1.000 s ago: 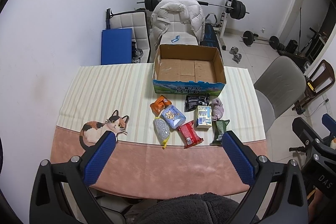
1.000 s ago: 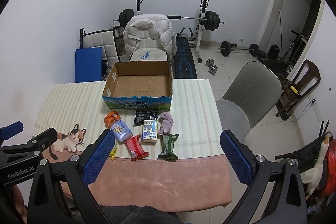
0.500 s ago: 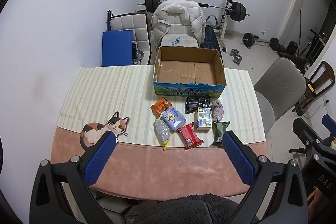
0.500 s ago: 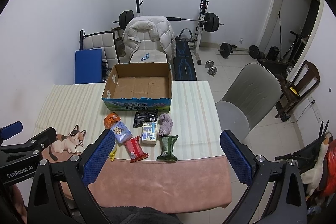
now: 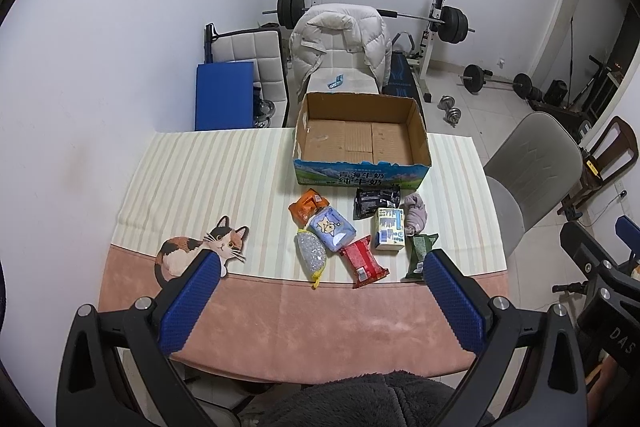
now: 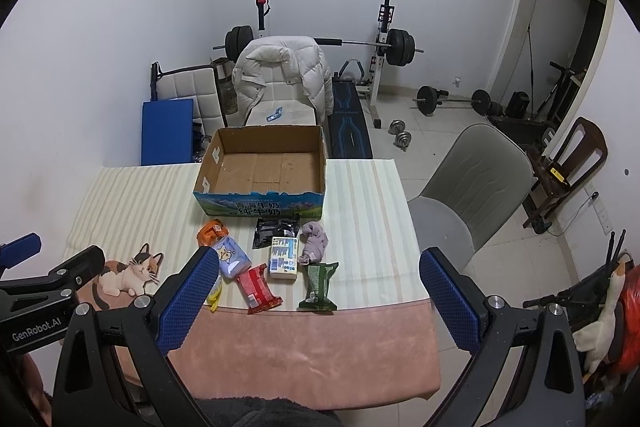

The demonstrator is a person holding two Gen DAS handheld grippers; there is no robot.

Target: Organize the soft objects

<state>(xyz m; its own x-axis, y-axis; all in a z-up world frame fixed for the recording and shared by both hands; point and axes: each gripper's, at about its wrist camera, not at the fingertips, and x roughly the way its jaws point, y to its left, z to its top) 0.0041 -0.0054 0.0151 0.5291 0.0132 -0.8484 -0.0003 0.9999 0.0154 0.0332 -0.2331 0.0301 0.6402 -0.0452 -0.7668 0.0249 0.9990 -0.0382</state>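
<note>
Both my grippers, left (image 5: 320, 301) and right (image 6: 318, 299), have jaws wide, holding nothing. Snack packets (image 5: 352, 233) sit clustered mid-frame on the counter (image 5: 280, 315), colourful and crinkly, just below the empty cardboard box (image 5: 360, 141).

Free room, table (image 5: 200, 179): striped cloth from 9 to 11 o'clock bare apart from a printed cat; pink near strip bare across its width; right-hand stripes at 2 o'clock bare to the edge.

Obstacles: cardboard box (image 5: 362, 173) at 12 o'clock, open-topped, walls upright, floor bare. Packet cluster (image 5: 348, 235) just before its front wall, pieces touching or overlapping, narrow gaps only. Grey chair (image 6: 476, 187) close at the table's right edge, 2 o'clock. Left gripper (image 5: 320, 311) and right gripper (image 6: 320, 307) held above the near edge, fingers (image 5: 192, 303) spread wide, nothing between.
</note>
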